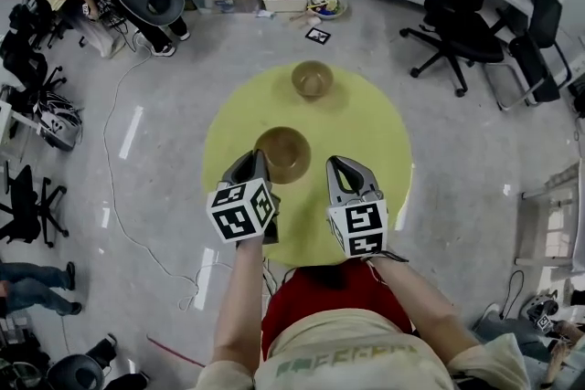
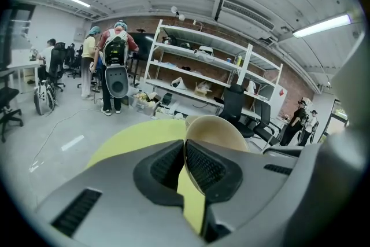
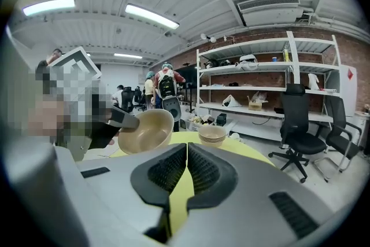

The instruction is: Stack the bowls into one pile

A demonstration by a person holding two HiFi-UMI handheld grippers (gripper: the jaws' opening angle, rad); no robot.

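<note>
Left tool (image 1: 260, 158) grips bowl (image 1: 284, 153) rim; mouth tilted rightward; right tool (image 1: 337, 163) clenched empty

Head view: the left gripper (image 1: 259, 158) covers the near-left rim of the tan bowl (image 1: 285, 152), while the person's red shirt (image 1: 329, 288) hides the near edge of the yellow table (image 1: 370, 123). The far pile of bowls (image 1: 312, 79) is too small there to count. In the left gripper view, one jaw masks the bowl's lower half. Floor clutter (image 2: 147, 102) by the shelves (image 2: 196, 75) is too small to identify.
</note>
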